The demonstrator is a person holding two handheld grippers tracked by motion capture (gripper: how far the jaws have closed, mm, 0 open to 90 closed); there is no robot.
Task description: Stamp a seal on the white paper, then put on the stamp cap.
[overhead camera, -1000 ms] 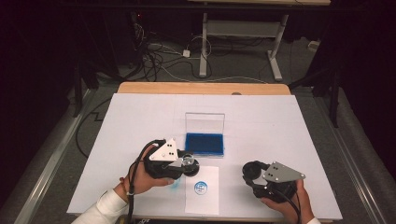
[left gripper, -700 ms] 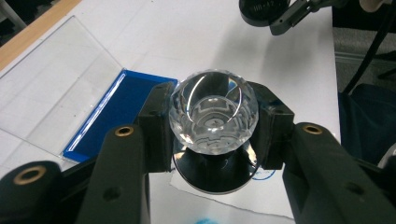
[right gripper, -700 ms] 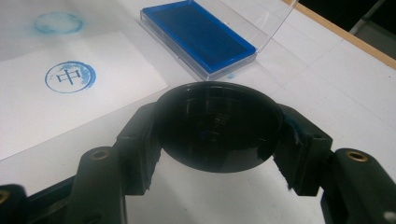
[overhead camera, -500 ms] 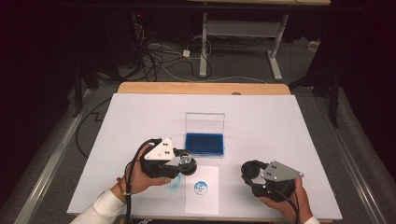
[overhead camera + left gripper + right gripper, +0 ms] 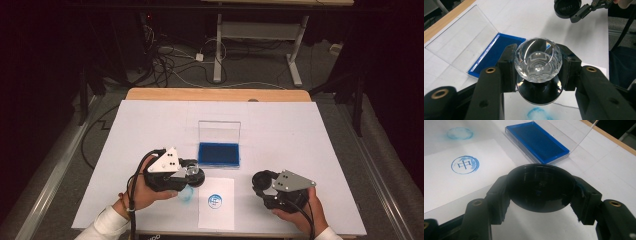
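Observation:
My left gripper (image 5: 192,174) is shut on a stamp (image 5: 538,62) with a clear faceted knob and a black round base, held low over the table's near left. My right gripper (image 5: 262,182), at the near right, is shut on a black round cap (image 5: 541,187); the cap (image 5: 567,8) also appears far off in the left gripper view. A blue ink pad (image 5: 219,154) lies between and beyond them in an open case, its clear lid (image 5: 219,131) standing up. A white paper (image 5: 216,216) in front bears a blue round stamp print (image 5: 215,200).
A faint blue ring smear (image 5: 186,196) marks the white table cover (image 5: 300,130) just left of the paper, under the left gripper. A wooden edge (image 5: 215,94) runs along the far side. Cables and desk legs lie on the floor beyond.
The left hand has shifted a little to the left with the stamp. The right hand has kept still.

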